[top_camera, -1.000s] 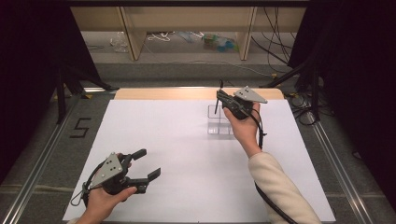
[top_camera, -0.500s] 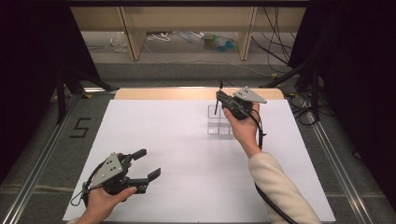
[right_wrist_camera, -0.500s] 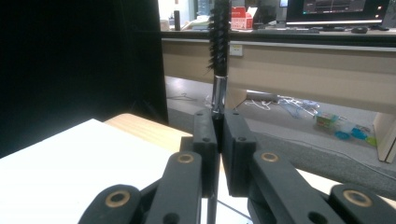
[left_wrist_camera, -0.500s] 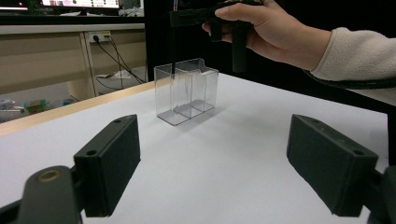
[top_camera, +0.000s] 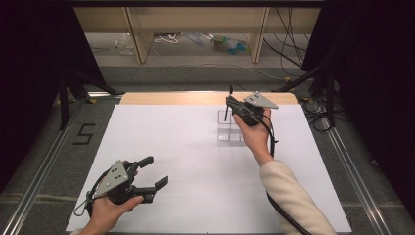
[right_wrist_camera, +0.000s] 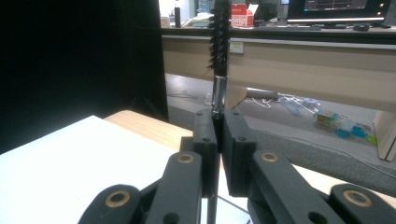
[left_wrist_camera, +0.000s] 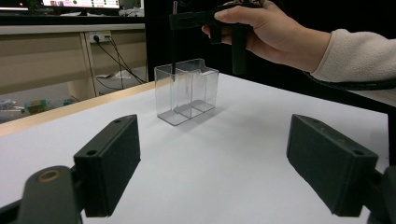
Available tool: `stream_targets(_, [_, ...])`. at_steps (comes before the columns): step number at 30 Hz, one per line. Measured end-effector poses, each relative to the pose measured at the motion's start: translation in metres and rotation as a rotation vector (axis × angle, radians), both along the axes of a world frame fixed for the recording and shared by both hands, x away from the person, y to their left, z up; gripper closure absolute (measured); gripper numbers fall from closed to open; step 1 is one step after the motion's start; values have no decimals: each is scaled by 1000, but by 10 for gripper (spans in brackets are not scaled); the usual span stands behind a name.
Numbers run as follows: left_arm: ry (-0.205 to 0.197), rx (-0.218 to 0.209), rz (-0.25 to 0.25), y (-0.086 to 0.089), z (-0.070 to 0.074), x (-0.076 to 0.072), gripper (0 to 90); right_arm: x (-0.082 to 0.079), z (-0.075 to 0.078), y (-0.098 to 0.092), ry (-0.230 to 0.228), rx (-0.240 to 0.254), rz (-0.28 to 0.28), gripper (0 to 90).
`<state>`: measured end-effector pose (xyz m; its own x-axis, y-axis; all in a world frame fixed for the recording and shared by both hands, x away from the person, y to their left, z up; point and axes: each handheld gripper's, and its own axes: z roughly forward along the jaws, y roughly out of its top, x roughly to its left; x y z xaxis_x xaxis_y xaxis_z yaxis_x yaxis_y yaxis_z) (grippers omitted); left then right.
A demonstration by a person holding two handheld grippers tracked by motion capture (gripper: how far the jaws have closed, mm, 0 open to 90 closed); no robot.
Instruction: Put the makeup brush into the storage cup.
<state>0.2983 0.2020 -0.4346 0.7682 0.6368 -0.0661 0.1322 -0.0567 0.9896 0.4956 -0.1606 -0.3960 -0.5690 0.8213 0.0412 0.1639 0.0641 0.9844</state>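
Right gripper (right_wrist_camera: 218,140) clenched on thin black bristle brush (right_wrist_camera: 219,32), bristles clear in right gripper view; left gripper (top_camera: 149,174) released, lower left.

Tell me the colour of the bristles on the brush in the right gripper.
Black, on the brush, clearest in the right gripper view.

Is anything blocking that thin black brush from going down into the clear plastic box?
Nothing visible does. The right claw holds the thin black bristle brush upright, its lower end at the open top of the clear plastic compartment box. The left claw rests far off.
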Motion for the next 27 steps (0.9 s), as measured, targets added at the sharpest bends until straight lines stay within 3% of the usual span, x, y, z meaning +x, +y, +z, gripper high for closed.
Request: stream_targets(27, [4,4,1,0,0,0,175,2,-6,2,16,-19,2,854])
